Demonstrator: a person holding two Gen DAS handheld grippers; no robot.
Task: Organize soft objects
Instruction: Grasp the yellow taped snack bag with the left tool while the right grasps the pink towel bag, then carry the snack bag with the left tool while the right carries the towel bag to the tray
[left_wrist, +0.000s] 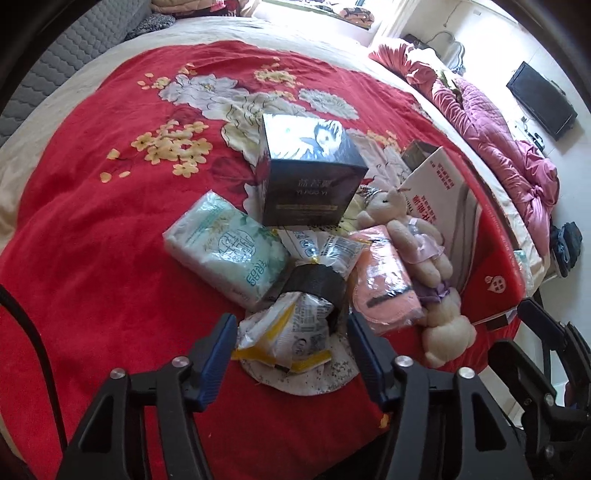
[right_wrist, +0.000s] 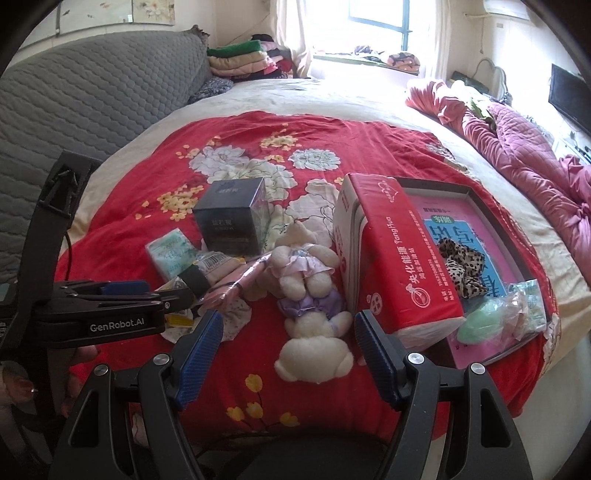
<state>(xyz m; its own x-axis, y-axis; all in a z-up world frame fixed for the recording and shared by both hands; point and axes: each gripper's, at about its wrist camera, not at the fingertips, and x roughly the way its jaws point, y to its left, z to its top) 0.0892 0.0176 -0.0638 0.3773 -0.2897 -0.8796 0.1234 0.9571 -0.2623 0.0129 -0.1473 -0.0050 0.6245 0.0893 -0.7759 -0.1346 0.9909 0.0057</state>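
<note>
On the red floral blanket (left_wrist: 92, 221) lies a pile: a crumpled white packet bound with black tape (left_wrist: 291, 325), a green tissue pack (left_wrist: 225, 247), a pink cloth (left_wrist: 384, 284) and a cream plush bear in a purple dress (left_wrist: 424, 251). My left gripper (left_wrist: 291, 328) is open, its jaws either side of the crumpled packet. My right gripper (right_wrist: 288, 332) is open, its jaws either side of the bear's (right_wrist: 310, 295) lower end. A shallow box (right_wrist: 491, 258) on the right holds a leopard scrunchie (right_wrist: 461, 266) and a green soft item (right_wrist: 480, 325).
A dark cube box (left_wrist: 310, 173) stands behind the pile. A red tissue carton (right_wrist: 391, 258) lies against the shallow box. A pink quilt (right_wrist: 517, 140) is bunched at the bed's right edge. A grey headboard (right_wrist: 92, 103) is at the left.
</note>
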